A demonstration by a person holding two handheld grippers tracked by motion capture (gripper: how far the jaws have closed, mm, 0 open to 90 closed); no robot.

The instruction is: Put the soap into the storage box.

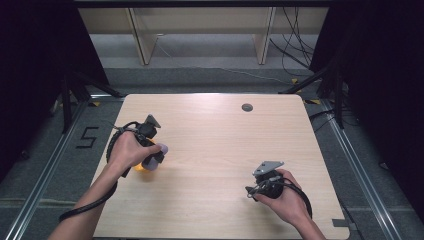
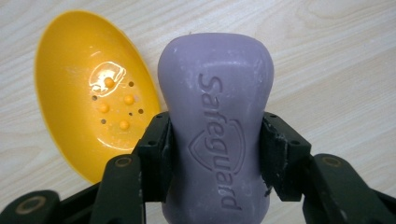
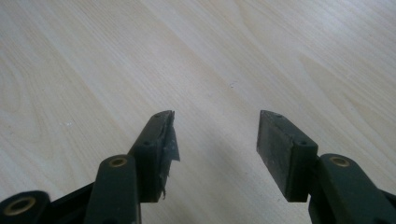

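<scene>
A purple bar of soap (image 2: 215,121) stamped "Safeguard" is clamped between the jaws of my left gripper (image 2: 215,140), which is shut on it. In the high view the soap (image 1: 154,155) is held at the table's left, just over a yellow soap dish (image 1: 138,167). That oval yellow dish (image 2: 93,88), with small holes and bumps in its floor, lies empty on the wood beside the soap. My right gripper (image 3: 215,135) stands open over bare wood with nothing between its jaws. It is held near the front right of the table (image 1: 252,190).
The light wooden table (image 1: 215,135) has a round grey cable hole (image 1: 247,107) near its far edge. Black frame legs and cables stand on the floor beyond and at both sides of the table.
</scene>
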